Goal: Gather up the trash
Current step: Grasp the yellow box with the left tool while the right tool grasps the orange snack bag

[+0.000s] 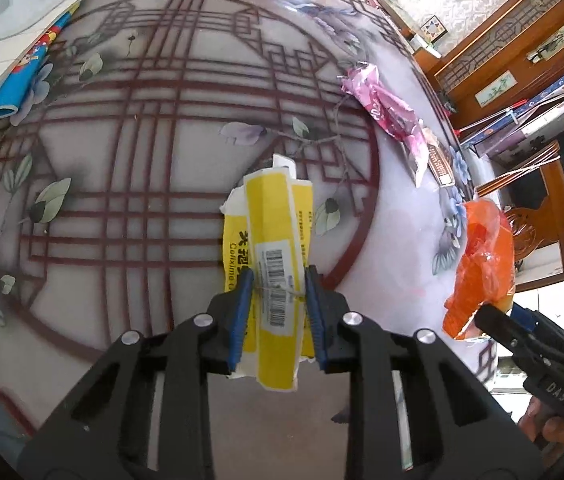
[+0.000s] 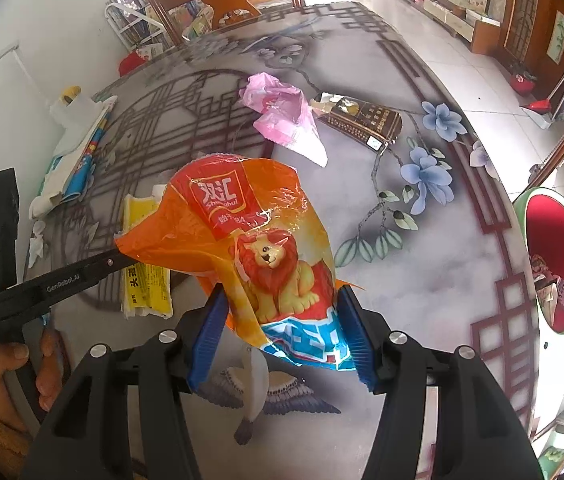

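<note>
- The left tool (image 1: pixel 278 288) has its blue pads pressed in on a folded yellow wrapper (image 1: pixel 272 240) with a barcode label — the jaws stand narrow, squeezing the packet from both sides. No earlier view is at hand to compare.
- That yellow wrapper lies at the centre of the left wrist view, over the red lattice print of the worktop (image 1: pixel 122 160); whether it is lifted clear of the surface I cannot tell.
- The right tool (image 2: pixel 282 320) grips an orange snack bag (image 2: pixel 250 240) printed with a lion, its pads touching the bag's lower edges at either side — a moderate gap filled by the crumpled plastic.
- In the left wrist view the same orange bag sits at about 4 o'clock, near the worktop's edge.
- A crumpled pink wrapper (image 2: pixel 282 112) lies at 12 o'clock from the orange bag in the right wrist view, with a dark brown box (image 2: pixel 361 124) just beside it toward 1 o'clock.
- White and blue papers (image 1: pixel 14 52) rest at 10 o'clock in the left view.
- A round bin with a red lining (image 2: pixel 557 260) stands off the worktop at 3 o'clock in the right view.
</note>
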{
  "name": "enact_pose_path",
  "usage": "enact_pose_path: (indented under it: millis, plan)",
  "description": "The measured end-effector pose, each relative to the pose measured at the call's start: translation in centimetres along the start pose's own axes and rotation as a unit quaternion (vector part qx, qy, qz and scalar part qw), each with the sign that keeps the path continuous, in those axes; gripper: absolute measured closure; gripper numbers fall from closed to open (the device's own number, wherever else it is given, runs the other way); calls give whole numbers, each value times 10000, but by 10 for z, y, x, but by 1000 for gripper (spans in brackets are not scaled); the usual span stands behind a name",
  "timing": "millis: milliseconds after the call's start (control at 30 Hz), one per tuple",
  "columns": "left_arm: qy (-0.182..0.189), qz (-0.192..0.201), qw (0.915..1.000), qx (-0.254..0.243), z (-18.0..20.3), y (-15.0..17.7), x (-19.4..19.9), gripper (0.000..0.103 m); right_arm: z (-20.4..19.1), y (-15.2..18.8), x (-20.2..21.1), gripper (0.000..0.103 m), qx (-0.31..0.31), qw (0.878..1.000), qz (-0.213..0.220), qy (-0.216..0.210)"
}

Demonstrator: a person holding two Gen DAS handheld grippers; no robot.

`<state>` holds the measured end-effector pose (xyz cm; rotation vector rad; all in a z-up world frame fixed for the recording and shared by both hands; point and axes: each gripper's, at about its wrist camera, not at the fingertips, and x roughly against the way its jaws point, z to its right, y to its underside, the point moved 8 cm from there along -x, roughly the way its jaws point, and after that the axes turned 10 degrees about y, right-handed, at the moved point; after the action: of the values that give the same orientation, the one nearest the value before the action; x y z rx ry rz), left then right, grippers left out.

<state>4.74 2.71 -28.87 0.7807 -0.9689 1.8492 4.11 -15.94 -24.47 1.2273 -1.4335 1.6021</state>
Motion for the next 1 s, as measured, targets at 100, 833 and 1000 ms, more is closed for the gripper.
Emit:
enact_pose_path:
  millis: [100, 833, 1000]
  plan:
    - [-30, -30, 10000, -90, 2, 0, -2, 68, 3, 2, 1, 49, -41, 10000, 1, 15]
    - [-306, 51, 9993, -197, -1, -4, -12, 61, 9, 0, 5, 49, -190, 9998, 58, -20]
    - [-248, 324, 9985, -361, 12, -12, 5, 62, 11, -2, 7, 49, -235, 9997, 106, -32]
